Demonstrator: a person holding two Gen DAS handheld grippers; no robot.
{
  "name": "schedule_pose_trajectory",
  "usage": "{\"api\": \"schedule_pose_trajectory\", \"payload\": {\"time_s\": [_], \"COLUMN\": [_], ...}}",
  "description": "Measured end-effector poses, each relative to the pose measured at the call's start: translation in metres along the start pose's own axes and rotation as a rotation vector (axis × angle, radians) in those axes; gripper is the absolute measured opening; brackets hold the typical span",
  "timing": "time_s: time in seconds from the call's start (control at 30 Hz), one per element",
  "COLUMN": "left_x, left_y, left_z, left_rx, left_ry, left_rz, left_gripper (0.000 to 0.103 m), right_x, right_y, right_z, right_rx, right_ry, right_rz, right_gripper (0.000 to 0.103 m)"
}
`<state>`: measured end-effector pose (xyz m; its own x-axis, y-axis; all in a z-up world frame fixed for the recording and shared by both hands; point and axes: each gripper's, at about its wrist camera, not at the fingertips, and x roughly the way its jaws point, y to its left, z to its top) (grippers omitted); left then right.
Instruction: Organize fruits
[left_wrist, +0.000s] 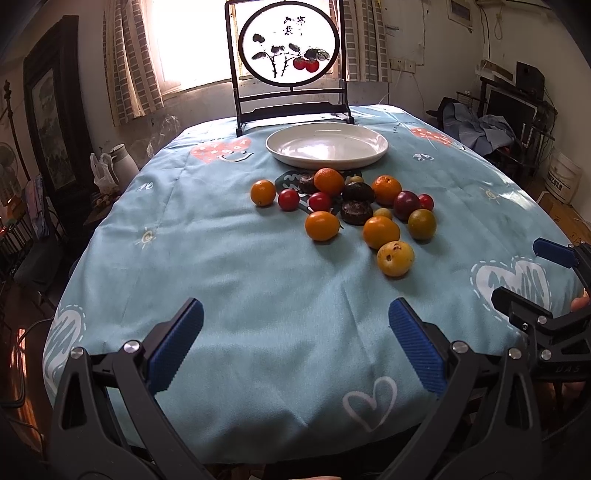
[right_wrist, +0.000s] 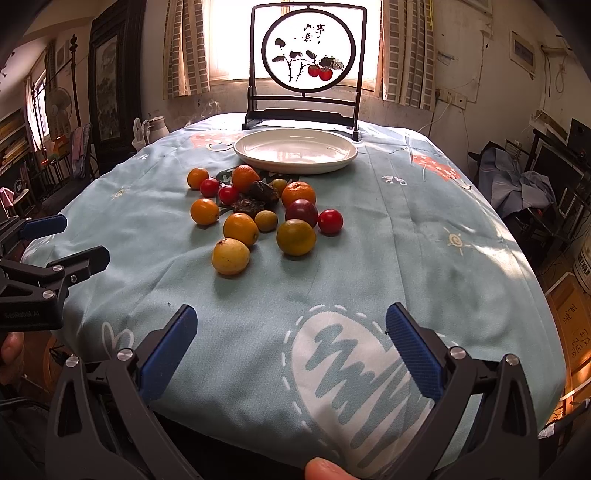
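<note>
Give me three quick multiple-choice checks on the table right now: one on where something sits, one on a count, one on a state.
1. Where is the plate?
A. Behind the fruit pile, before the screen
B. At the near table edge
C. Under the left gripper

2. How many small red round fruits are in the pile?
A. One
B. Three
C. Six

3. How is the right gripper?
A. Shut on an orange
B. Shut, empty
C. Open, empty

Answers: 1 A, the plate lies between the fruits and the framed screen. 2 B, three red ones show in both views. 3 C, its jaws stand wide apart over bare cloth.
</note>
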<state>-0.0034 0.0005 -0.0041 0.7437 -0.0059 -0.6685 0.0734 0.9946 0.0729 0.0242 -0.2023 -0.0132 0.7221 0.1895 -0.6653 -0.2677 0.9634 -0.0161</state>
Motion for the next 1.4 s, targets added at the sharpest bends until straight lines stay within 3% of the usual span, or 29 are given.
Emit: {"api": "schedule_pose_trajectory", "payload": {"time_s": [1.4], "left_x": [0.0056], "left_y": [-0.0068], "left_z": [-0.0083], "left_rx": [0.006], "left_ry": [0.017], "left_rz": [-0.012], "left_gripper": [0.101], "right_x": [0.0022], "right_y": [0.0024], "right_z": [-0.0002], "right_rx": [-0.007], "right_ry": [0.006], "right_rz": [0.0], "right_gripper": [0.102]}}
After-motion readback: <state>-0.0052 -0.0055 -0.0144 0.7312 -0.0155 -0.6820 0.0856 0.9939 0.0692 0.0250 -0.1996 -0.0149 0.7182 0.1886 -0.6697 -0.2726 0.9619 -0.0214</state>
